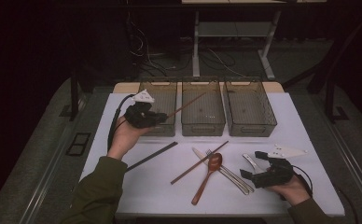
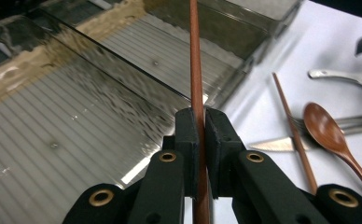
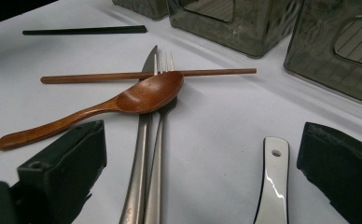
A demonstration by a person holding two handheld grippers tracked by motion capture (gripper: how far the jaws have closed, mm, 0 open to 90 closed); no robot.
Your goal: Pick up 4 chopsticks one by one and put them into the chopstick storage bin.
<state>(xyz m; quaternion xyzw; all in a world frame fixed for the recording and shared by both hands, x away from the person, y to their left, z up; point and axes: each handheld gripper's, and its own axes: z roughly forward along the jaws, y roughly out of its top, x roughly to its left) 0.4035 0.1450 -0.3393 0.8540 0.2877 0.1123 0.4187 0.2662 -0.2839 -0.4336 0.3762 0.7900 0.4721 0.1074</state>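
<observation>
Left gripper (image 1: 163, 116), in the left half of the high view, is clamping its jaws on a brown wooden chopstick (image 1: 187, 105); in the left gripper view the stick (image 2: 197, 70) is running straight up from between the closed jaws, over the bins. In the high view the held chopstick is slanting up and to the right, its far end hanging above the middle bin (image 1: 203, 122) while the gripper itself is hovering in front of the left bin (image 1: 166, 127). A right bin (image 1: 249, 129) is standing just beside the middle one, all three smoky and translucent, lining the upper middle of the white table (image 1: 291, 121). Right gripper (image 1: 252, 164), at the lower right of the high view, is resting low near the table with its jaws spread apart and gripping nothing; in the right gripper view a white ceramic spoon handle (image 3: 273, 186) is lying between them, touching neither. Centre of the table: a second brown chopstick (image 1: 198, 162) is lying diagonally, a wooden spoon (image 1: 208, 172) is crossing it, and a metal knife (image 1: 222, 171) and fork (image 1: 230, 175) are lying side by side beneath the spoon's bowl. A black chopstick (image 1: 151, 156) is lying apart at lower left of the cluster.
</observation>
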